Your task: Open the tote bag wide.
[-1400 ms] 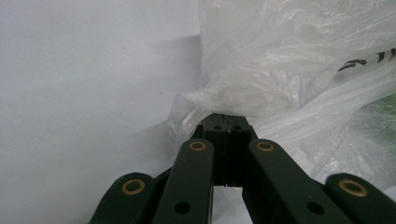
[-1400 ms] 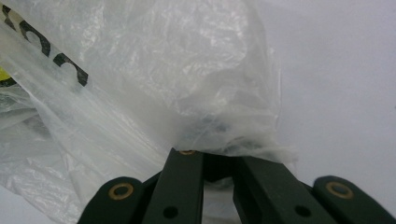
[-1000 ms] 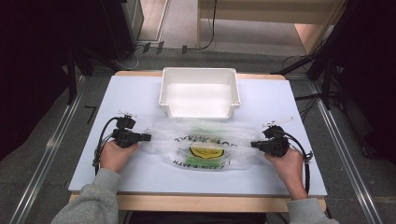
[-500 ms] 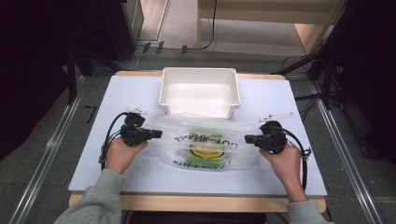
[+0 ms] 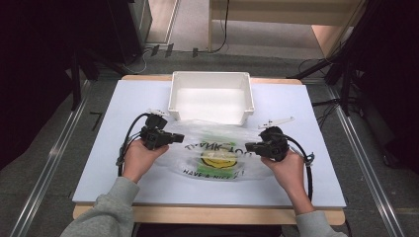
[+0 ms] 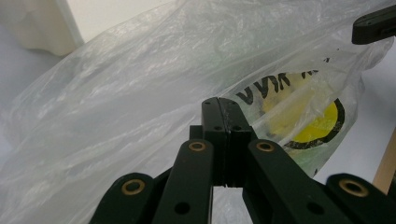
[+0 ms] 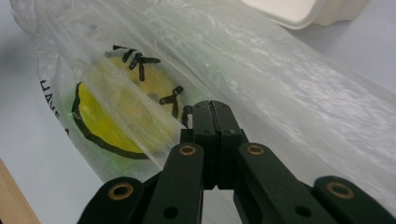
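On a white table (image 5: 99, 168), two closed grippers pinch a clear plastic bag (image 5: 217, 153). Left gripper (image 5: 173, 138) grips its left edge; right gripper (image 5: 248, 146) its right edge

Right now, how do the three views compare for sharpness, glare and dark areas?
High view: table evenly lit, surroundings fall into deep black, picture slightly soft. Left gripper view: jaws sharp, plastic bag soft with pale sheen, white bin blurred. Right gripper view: bag's print readable, far folds smeared and washed out.
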A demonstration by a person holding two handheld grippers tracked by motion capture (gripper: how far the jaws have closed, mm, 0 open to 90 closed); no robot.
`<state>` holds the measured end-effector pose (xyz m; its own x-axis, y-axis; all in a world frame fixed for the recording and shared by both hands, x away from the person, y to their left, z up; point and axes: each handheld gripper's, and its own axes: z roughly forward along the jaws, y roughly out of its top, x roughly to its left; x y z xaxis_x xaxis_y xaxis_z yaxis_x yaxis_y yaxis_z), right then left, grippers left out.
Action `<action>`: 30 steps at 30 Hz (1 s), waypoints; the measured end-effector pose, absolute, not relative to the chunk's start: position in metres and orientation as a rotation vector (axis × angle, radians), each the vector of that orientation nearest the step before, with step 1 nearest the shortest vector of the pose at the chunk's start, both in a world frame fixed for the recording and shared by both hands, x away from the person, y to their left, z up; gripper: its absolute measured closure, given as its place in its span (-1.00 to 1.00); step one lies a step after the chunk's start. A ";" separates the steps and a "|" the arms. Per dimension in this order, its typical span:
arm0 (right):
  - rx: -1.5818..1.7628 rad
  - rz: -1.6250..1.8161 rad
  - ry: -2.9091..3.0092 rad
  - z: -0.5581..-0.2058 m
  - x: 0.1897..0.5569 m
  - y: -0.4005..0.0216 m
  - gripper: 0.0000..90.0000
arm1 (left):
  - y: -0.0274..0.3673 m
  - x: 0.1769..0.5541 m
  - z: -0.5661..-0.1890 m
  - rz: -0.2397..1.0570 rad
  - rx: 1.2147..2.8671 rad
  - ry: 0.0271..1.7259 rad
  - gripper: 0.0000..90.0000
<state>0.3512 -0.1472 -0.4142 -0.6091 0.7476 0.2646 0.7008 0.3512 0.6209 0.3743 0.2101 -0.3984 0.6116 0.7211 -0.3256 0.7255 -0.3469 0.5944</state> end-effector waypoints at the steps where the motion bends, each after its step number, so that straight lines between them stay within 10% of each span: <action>1: 1.352 1.116 2.534 -0.415 0.352 -0.145 1.00 | 0.209 0.376 -0.398 -0.007 2.117 1.128 1.00; 30: 1.344 1.056 2.541 -0.429 0.391 -0.119 1.00 | 0.189 0.398 -0.423 -0.010 2.130 1.137 1.00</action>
